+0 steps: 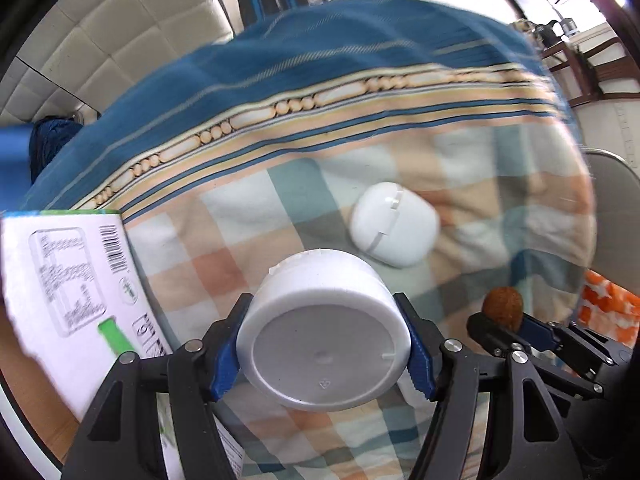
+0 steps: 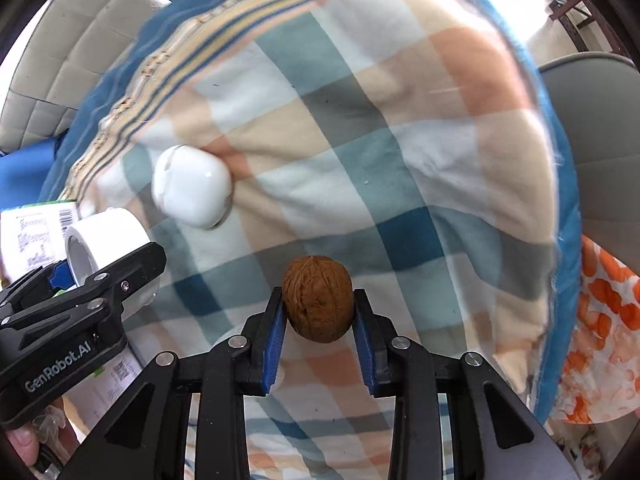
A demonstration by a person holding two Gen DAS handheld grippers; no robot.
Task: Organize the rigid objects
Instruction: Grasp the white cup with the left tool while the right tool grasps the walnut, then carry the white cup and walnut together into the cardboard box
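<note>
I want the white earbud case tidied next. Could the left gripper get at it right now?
Probably not yet. The white earbud case lies uncovered on the checked cloth just ahead, but the left gripper is shut on the white cap, so it would need to set that down first.

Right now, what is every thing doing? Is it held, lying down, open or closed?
Left tongs: shut on the white tub.
White tub: held on its side, flat base toward the left camera.
Right tongs: shut on the walnut.
Walnut: whole, pinched between the blue pads.
White earbud case: lid closed, lying free on the checked cloth.
Printed box: lying at the cloth's left edge.
</note>
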